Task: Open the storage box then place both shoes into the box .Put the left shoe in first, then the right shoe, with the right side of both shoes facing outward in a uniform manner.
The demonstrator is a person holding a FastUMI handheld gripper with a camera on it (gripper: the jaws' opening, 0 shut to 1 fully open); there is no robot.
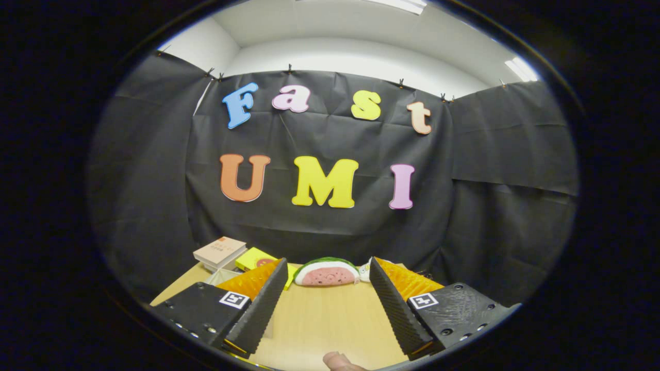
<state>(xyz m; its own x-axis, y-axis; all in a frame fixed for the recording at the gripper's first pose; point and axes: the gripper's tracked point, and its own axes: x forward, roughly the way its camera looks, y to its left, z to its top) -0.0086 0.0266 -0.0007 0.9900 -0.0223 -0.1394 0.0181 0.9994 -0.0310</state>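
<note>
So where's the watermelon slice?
In the gripper view the watermelon slice lies on the wooden table, just beyond the open gripper and centred between its two fingers, with a yellow box on its left.

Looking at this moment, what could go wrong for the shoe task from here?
1. The gripper is open and holds nothing, its fingers above bare table; it faces the booth wall, so the approach may begin off target.
2. A watermelon slice toy, a stack of books and a yellow item lie beyond the fingers; a forward sweep could knock them.
3. A fingertip of the person sits near the fingers and might be pinched.
</note>
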